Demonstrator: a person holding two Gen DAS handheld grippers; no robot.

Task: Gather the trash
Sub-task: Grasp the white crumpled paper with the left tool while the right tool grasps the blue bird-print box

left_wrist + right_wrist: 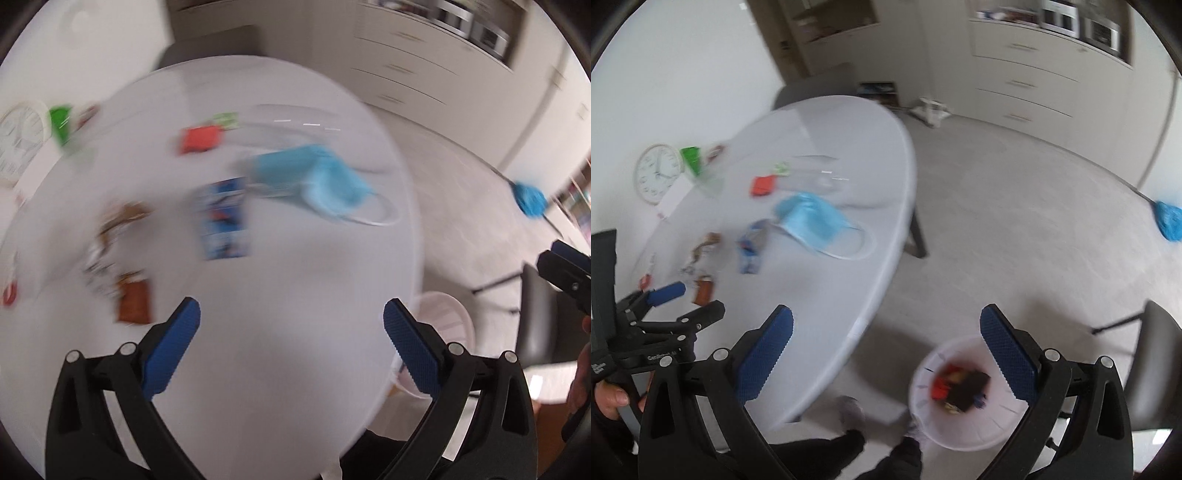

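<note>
Both views are motion-blurred. Trash lies on the round white table (280,295): a blue face mask (325,177) (812,221), a blue wrapper (223,219) (751,249), a red packet (199,138) (762,184), a brown wrapper (135,302) (703,291) and crumpled brown-silver wrappers (110,236). My left gripper (291,347) is open and empty above the table's near part. My right gripper (886,354) is open and empty over the floor beside the table, above a white bin (964,398) that holds trash. The left gripper's fingers (666,293) show in the right wrist view.
A clear plastic sheet (295,122), a green object (61,123) and a white wall clock (657,173) lie at the table's far side. Dark chairs (1160,362) stand around. A blue mop head (1169,221) lies on the floor. Cabinets (1034,74) line the far wall.
</note>
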